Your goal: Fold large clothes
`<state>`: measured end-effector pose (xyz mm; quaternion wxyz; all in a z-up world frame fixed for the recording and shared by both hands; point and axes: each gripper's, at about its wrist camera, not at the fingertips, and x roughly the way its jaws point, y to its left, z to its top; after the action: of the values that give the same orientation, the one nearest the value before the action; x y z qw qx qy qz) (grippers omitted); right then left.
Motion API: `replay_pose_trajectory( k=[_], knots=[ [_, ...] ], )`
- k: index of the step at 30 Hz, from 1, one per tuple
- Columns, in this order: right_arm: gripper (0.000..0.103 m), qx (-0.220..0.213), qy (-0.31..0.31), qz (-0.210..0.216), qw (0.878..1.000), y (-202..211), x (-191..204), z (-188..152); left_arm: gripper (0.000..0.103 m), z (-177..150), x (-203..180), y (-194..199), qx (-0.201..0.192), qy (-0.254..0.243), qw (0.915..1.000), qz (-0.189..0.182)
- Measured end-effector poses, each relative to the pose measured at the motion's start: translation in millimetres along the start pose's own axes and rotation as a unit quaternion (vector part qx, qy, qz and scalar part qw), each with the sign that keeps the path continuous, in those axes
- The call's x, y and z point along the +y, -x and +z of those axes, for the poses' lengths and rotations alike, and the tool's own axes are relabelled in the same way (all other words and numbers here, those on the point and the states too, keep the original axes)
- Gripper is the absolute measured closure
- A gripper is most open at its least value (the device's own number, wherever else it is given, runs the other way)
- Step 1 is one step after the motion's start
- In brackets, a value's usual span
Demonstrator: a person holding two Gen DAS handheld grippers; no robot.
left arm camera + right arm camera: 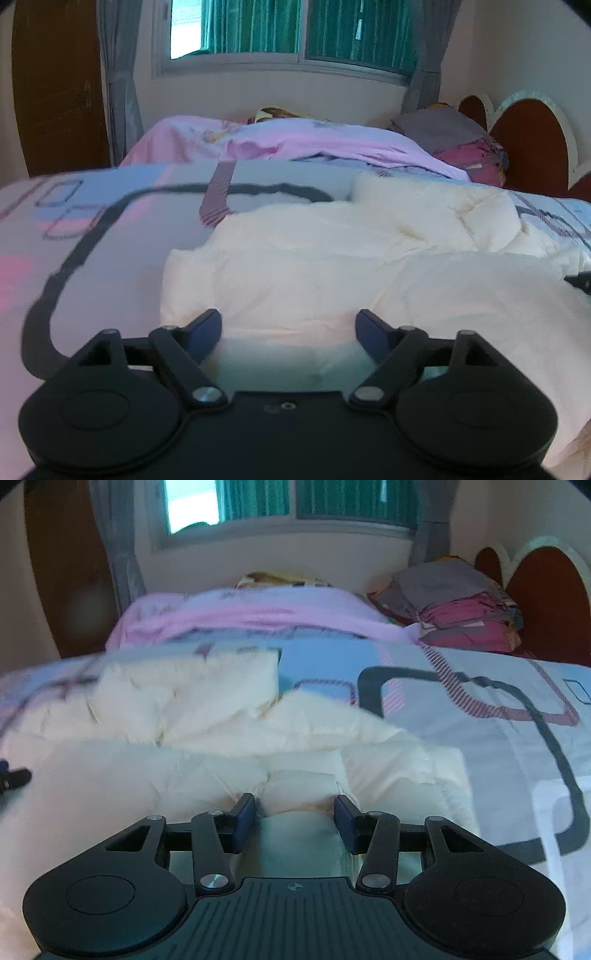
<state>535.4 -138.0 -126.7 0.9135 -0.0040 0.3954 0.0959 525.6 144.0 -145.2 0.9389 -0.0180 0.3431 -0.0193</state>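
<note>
Cream quilted puffy garment (pixel 332 266) lies crumpled on patterned bedspread (pixel 92 236); left gripper (pixel 288 325) gapes empty, right gripper (pixel 295 806) straddles a fold unpinched; best pinch near hem corners evenly.

On the bed (pixel 110 229): 1 cream quilted garment (pixel 332 266), 1 pink blanket (pixel 295 144), 1 stack of folded linens (pixel 469 616).
</note>
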Motion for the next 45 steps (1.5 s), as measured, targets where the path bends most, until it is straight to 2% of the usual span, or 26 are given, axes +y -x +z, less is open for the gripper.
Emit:
replay_pose_trajectory(
  k=[2,5,9,12,15,17,19,21,23,24,25,26,27,31,34,37,40,42,45],
  knots=[
    [0.056,-0.006,0.007,-0.005,1.000,3.0,0.0,-1.7,0.021,-2.2,7.3,4.3,0.001,0.011,0.9999,0.006],
    [0.055,-0.050,-0.010,-0.009,0.999,34.8,-8.1,-4.2,0.025,-2.8,7.4,31.4,-0.018,0.010,0.9995,0.024],
    [0.055,-0.070,-0.022,0.017,0.997,69.1,-6.9,-18.7,0.025,-14.9,-17.9,77.8,-0.054,0.006,0.9984,-0.016],
    [0.055,-0.056,0.002,0.033,0.998,69.6,12.2,-29.0,0.024,-28.2,-50.6,85.2,-0.055,-0.018,0.9975,-0.042],
    [0.056,-0.015,0.043,0.000,0.999,47.1,28.1,-38.4,0.022,-38.1,-72.3,66.3,-0.019,-0.052,0.9980,-0.029],
    [0.056,-0.008,0.040,-0.017,0.999,42.8,26.4,-40.1,0.021,-41.4,-71.5,55.2,0.003,-0.055,0.9982,-0.022],
    [0.056,-0.022,0.020,-0.037,0.999,58.5,17.3,-39.2,0.022,-37.8,-65.1,59.9,0.007,-0.051,0.9987,-0.007],
    [0.055,-0.036,-0.013,-0.036,0.999,81.1,1.5,-42.1,0.022,-36.6,-51.7,76.3,-0.008,-0.033,0.9994,-0.006],
    [0.055,-0.039,-0.035,-0.034,0.998,103.0,-14.5,-49.9,0.016,-41.5,-34.9,95.3,-0.015,-0.016,0.9997,-0.009],
    [0.053,-0.036,-0.045,-0.034,0.998,112.8,-23.4,-55.6,0.014,-45.8,-27.0,104.9,-0.016,-0.013,0.9998,-0.005],
    [0.032,-0.032,-0.056,-0.032,0.997,124.6,-34.5,-63.2,0.010,-50.4,-20.5,113.7,-0.016,-0.011,0.9998,0.002],
    [0.020,-0.031,-0.068,-0.029,0.997,136.1,-45.7,-72.9,0.009,-57.4,-13.0,124.4,-0.012,-0.010,0.9998,0.008],
    [0.015,-0.033,-0.077,-0.028,0.996,146.5,-55.8,-80.9,0.009,-61.8,-6.4,130.3,-0.006,-0.008,0.9999,0.007],
    [0.015,-0.017,-0.116,-0.038,0.992,193.7,-87.3,-120.8,0.011,-94.9,21.1,167.2,0.023,0.011,0.9996,0.015],
    [0.015,0.001,-0.150,-0.022,0.988,218.0,-107.9,-152.1,0.013,-117.5,35.7,191.5,0.042,0.033,0.9984,0.017],
    [0.015,0.023,-0.167,-0.008,0.986,229.9,-121.0,-178.9,0.024,-137.6,38.3,211.6,0.058,0.046,0.9973,0.005],
    [0.016,0.033,-0.190,0.032,0.981,243.7,-130.4,-204.7,0.031,-154.8,35.0,228.0,0.070,0.057,0.9959,-0.011],
    [0.023,0.041,-0.203,0.048,0.977,251.1,-134.1,-219.0,0.031,-166.3,36.7,237.1,0.077,0.090,0.9926,-0.025],
    [0.024,0.052,-0.230,0.090,0.968,263.9,-137.9,-244.9,0.032,-183.0,42.8,245.9,0.092,0.145,0.9836,-0.055]
  ],
)
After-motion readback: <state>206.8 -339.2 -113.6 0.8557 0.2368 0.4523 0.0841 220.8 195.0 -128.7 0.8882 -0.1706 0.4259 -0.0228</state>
